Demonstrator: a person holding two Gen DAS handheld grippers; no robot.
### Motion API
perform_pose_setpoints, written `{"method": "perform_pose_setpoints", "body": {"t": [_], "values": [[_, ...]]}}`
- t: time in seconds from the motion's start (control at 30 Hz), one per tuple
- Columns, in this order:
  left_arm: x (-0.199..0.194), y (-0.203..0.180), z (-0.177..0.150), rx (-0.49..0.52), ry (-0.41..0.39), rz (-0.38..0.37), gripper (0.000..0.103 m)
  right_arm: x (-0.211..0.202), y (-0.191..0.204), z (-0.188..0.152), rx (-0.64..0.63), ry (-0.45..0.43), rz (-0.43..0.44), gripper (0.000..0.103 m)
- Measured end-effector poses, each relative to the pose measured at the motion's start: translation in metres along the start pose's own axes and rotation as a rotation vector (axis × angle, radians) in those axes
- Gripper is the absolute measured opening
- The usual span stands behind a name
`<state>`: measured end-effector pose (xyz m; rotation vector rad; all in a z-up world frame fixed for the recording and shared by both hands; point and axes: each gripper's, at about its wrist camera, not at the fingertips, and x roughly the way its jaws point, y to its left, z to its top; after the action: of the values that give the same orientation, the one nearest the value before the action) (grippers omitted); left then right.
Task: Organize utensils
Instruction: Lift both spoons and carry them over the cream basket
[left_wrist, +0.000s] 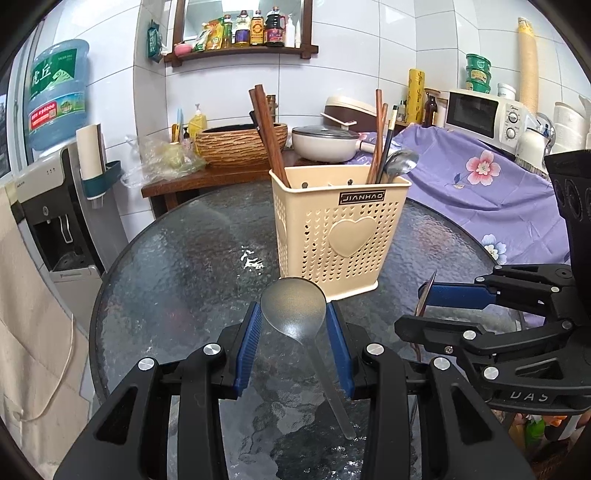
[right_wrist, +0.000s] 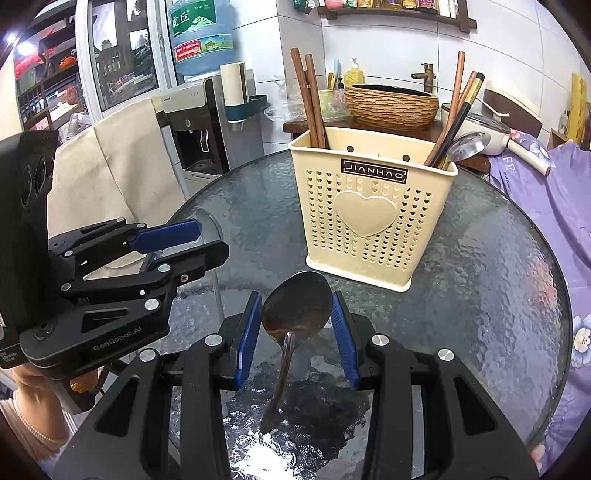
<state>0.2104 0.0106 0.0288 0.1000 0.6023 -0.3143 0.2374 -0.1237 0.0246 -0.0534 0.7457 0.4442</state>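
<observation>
A cream perforated utensil holder (left_wrist: 334, 236) (right_wrist: 373, 210) stands on the round glass table (left_wrist: 177, 266) (right_wrist: 480, 280), holding wooden chopsticks (left_wrist: 267, 133) (right_wrist: 310, 99) and a metal spoon (left_wrist: 400, 162) (right_wrist: 469, 146). My left gripper (left_wrist: 294, 319) is shut on the bowl of a translucent plastic spoon (left_wrist: 293, 306), handle hanging toward me. It also shows at the left of the right wrist view, left gripper (right_wrist: 201, 240). My right gripper (right_wrist: 295, 314) is shut on the bowl of a metal spoon (right_wrist: 297, 308), held above the table. In the left wrist view the right gripper (left_wrist: 421, 306) appears at the right.
A water dispenser (left_wrist: 62, 221) (right_wrist: 195, 136) stands left of the table. Behind it are a wooden sideboard with a woven bowl (left_wrist: 240, 144) (right_wrist: 393, 105), a pot (left_wrist: 325, 142), and a purple floral cloth (left_wrist: 480, 184) (right_wrist: 554, 192) under a microwave (left_wrist: 484, 114).
</observation>
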Motion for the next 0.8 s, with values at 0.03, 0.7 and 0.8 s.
{"method": "perform_pose_setpoints", "body": {"t": [0.03, 0.7, 0.8], "values": [[0.0, -0.001, 0.001, 0.002, -0.002, 0.0, 0.036, -0.001, 0.0, 0.0, -0.001, -0.002, 0.0, 0.039], [-0.017, -0.008, 0.022, 0.041, -0.066, -0.022, 0.035, -0.022, -0.004, 0.014, -0.022, -0.043, 0.002, 0.039], [-0.022, -0.01, 0.028, 0.046, -0.08, -0.032, 0.035, -0.028, -0.004, 0.021, -0.034, -0.056, -0.004, 0.039]]}}
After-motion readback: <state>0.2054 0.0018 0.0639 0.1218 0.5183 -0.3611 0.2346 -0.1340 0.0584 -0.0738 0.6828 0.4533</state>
